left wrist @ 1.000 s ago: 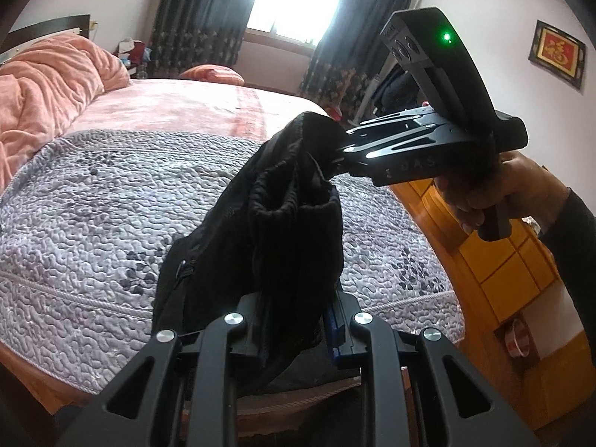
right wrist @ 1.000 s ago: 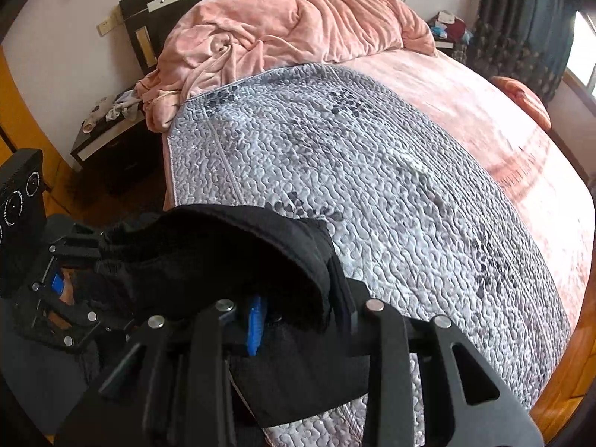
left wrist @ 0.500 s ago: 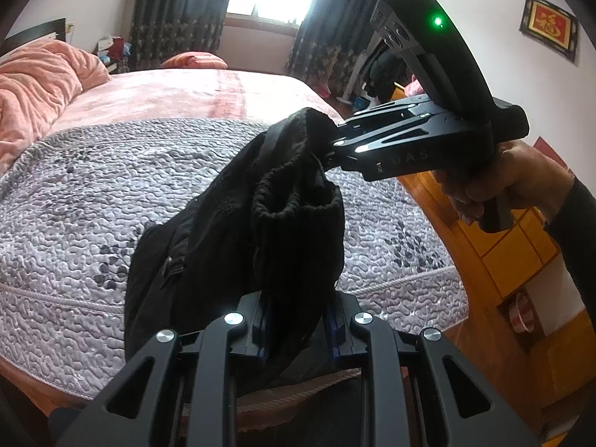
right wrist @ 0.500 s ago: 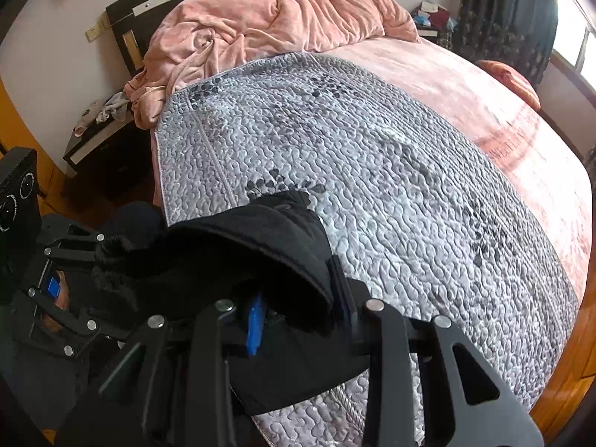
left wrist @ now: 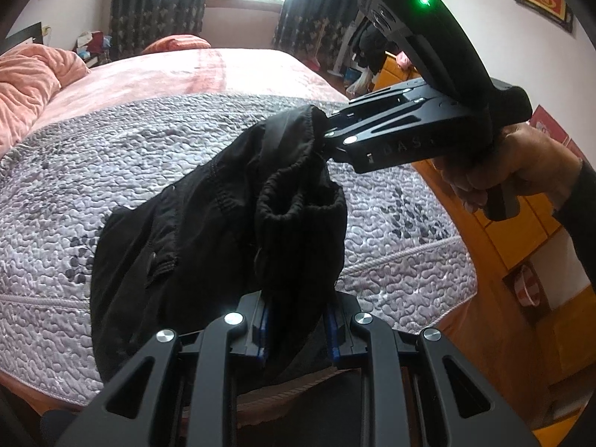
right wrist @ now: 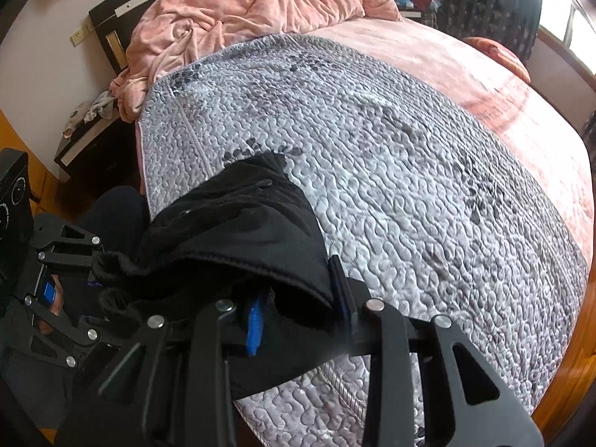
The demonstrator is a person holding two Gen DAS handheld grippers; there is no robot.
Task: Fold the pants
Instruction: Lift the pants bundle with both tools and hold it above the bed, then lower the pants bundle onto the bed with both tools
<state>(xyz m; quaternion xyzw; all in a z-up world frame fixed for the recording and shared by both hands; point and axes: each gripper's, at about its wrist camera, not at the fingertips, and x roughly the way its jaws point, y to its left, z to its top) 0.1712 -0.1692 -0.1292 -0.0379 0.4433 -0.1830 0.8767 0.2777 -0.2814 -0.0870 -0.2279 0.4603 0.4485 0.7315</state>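
Over the near edge of the gray quilt (right wrist: 391, 171), a pair of black pants (left wrist: 231, 223) hangs bunched up between two claws. The left gripper (left wrist: 296, 329) has its jaws nearly closed, and they pinch a thick fold of the pants' stretchy waistband. The right gripper (left wrist: 324, 132) bites another bit of the same waistband, up and to the right of the quilt's near edge in the left view. Its jaws are squeezed on the cloth too. A hand (left wrist: 510, 171) in a dark sleeve holds the right gripper's handle.

Part of the pants droops down onto the quilt, close to its near edge. In the right view the cloth lies dark against the quilt's bumpy gray pattern. Behind the quilt, a pink blanket (right wrist: 253, 11) sits in a heap by the dark headboard (right wrist: 111, 33).
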